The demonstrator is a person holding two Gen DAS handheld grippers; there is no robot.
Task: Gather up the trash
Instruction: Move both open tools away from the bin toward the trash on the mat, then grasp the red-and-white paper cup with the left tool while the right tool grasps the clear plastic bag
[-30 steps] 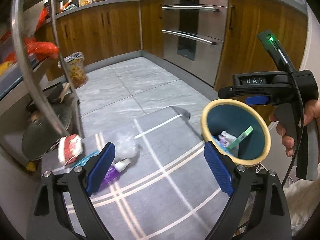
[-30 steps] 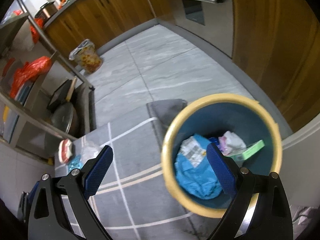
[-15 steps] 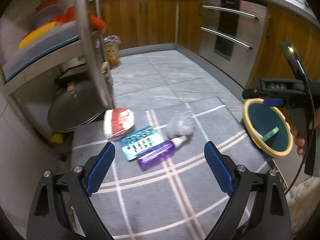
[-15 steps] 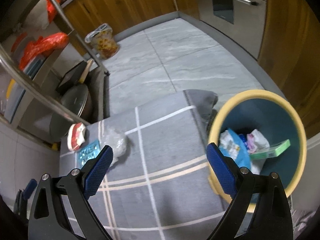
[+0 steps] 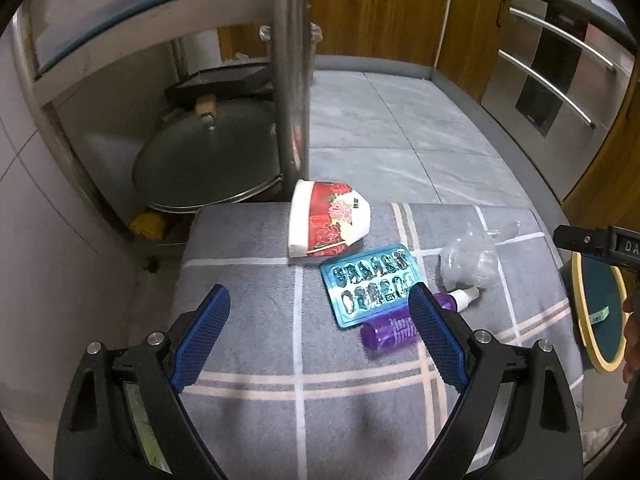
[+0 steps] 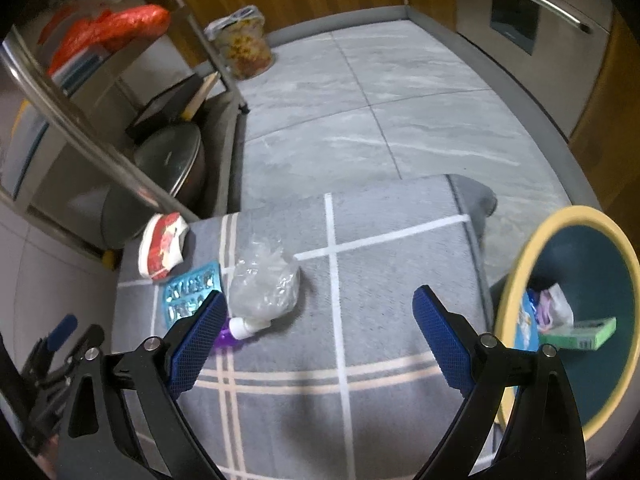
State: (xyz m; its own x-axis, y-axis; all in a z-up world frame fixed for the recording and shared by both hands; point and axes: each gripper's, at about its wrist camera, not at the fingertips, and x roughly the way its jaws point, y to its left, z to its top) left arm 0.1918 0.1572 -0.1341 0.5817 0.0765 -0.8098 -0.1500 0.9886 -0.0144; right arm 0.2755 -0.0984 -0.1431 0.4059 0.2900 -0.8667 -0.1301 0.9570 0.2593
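On the grey checked mat (image 5: 248,364) (image 6: 384,264) lie a red-and-white flowered paper cup (image 5: 326,218) (image 6: 162,246) on its side, a teal blister pack (image 5: 372,282) (image 6: 188,294), a purple bottle with a white cap (image 5: 390,330) (image 6: 236,330) and a crumpled clear plastic bag (image 5: 470,260) (image 6: 264,284). My left gripper (image 5: 320,336) hovers open just short of the blister pack, nothing between its fingers. My right gripper (image 6: 318,334) is open and empty above the mat, right of the bag. The yellow-rimmed teal bin (image 6: 520,308) (image 5: 578,300) with trash inside stands at the mat's right edge.
A steel shelf rack with a thick post (image 5: 290,72) holds a pan lid (image 5: 208,160) at the mat's far left. A filled plastic bag (image 6: 242,46) stands on the tiled floor. Wood cabinets and an oven (image 5: 560,80) line the far wall. The other gripper (image 5: 600,240) shows at the right.
Both grippers swung left, away from the bin and toward the trash on the mat. The left gripper now faces the cup, blister pack and bottle closely. Both stayed open.
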